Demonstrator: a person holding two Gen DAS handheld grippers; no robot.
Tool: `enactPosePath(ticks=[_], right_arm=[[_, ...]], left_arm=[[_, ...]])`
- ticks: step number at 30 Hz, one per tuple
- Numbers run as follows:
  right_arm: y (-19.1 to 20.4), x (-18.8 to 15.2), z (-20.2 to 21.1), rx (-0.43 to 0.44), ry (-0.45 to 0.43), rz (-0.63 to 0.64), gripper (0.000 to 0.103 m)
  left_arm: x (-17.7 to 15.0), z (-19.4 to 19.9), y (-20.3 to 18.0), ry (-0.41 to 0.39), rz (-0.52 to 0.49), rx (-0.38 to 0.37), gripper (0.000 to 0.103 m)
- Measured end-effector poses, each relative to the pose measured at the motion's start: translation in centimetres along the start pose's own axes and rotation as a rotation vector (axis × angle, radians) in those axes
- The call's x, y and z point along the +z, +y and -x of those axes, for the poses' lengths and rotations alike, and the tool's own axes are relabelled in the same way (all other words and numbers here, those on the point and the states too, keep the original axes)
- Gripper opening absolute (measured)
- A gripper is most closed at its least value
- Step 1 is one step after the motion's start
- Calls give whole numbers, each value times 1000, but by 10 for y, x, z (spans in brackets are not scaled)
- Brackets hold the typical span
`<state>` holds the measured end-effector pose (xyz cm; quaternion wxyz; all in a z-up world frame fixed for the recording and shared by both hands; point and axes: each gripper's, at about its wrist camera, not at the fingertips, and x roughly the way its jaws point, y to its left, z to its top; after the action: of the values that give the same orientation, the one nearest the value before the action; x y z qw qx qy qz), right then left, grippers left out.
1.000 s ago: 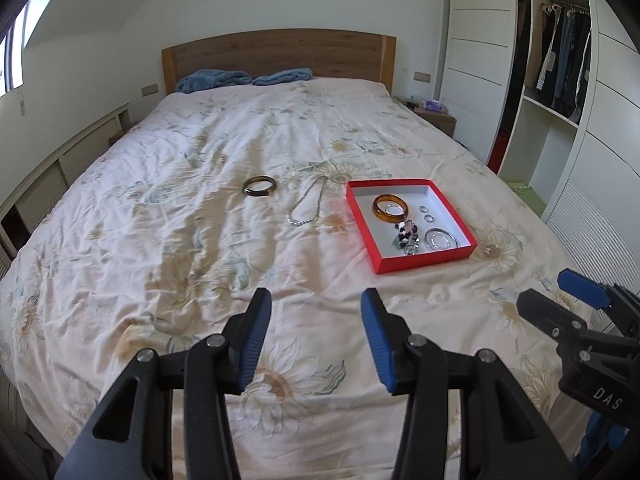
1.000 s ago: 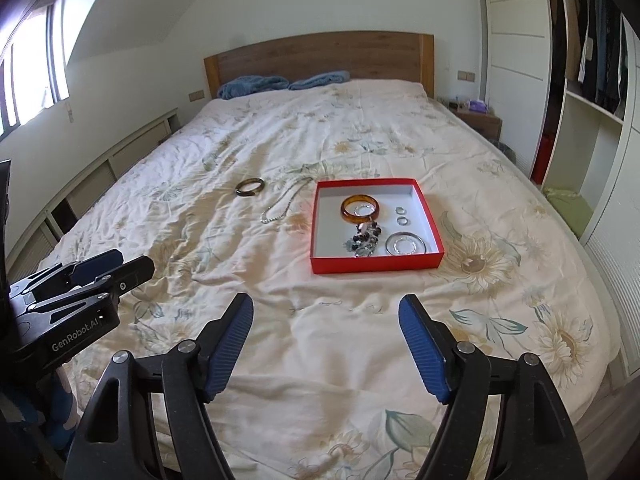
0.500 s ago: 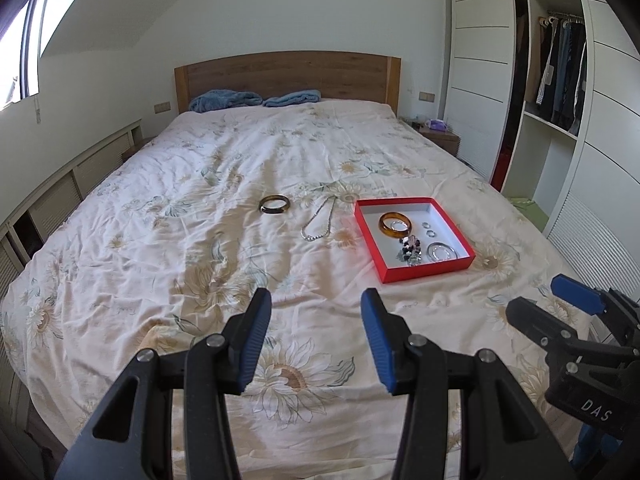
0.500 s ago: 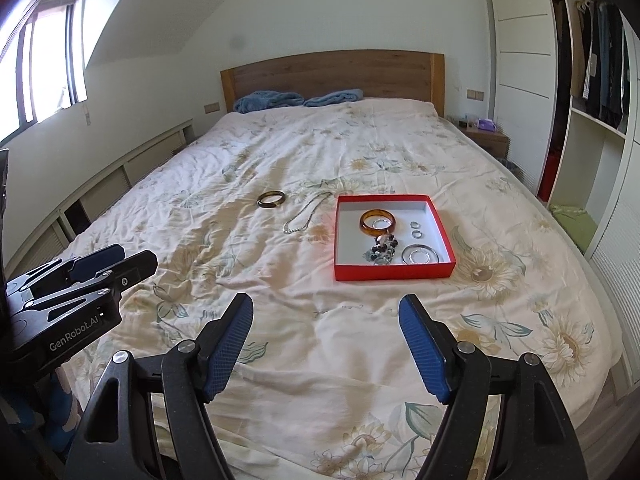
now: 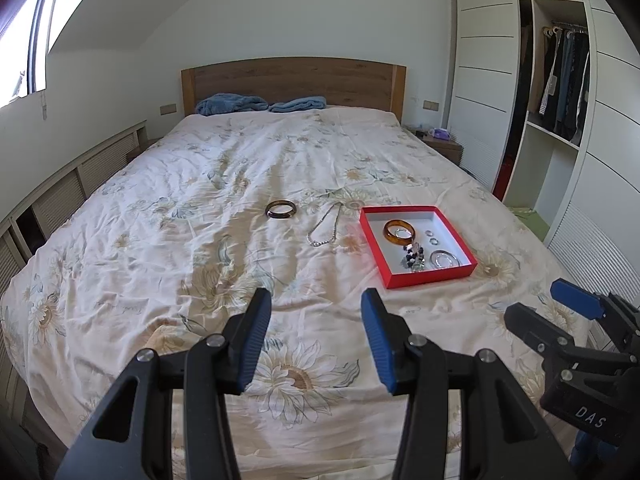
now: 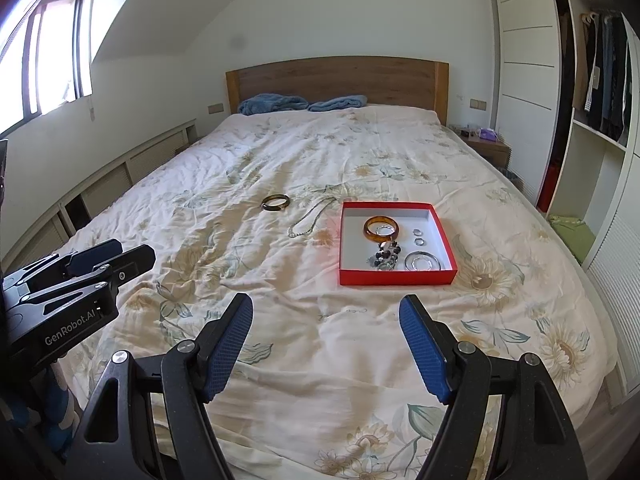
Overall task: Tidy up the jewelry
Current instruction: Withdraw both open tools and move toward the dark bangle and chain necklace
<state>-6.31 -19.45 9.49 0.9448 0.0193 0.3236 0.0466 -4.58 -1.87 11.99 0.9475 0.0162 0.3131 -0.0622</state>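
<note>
Both hand-held grippers, left and right, hung released and empty over the bed. The dark bangle and necklace lay outside the red tray; each probably needed a low, careful pinch off the soft quilt.

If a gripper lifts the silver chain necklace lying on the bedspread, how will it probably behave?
The silver chain necklace lies in a loose, bent loop, so it is probably floppy and would hang down from one pinch point. Its links look thin, so likely light, and may slip between pads. The soft, wrinkled bedspread may make pinching it harder.
</note>
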Motion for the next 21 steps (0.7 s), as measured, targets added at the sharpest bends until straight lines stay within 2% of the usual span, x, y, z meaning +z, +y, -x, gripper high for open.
enactPosePath(ticks=[10,21], right_arm=[[1,-3,-14,27,22,-2,75],[10,0,-57,96,92,19,75]], left_arm=[[-3,-16,5,22,14,24,45],[-11,-70,33,145,66,35,45]])
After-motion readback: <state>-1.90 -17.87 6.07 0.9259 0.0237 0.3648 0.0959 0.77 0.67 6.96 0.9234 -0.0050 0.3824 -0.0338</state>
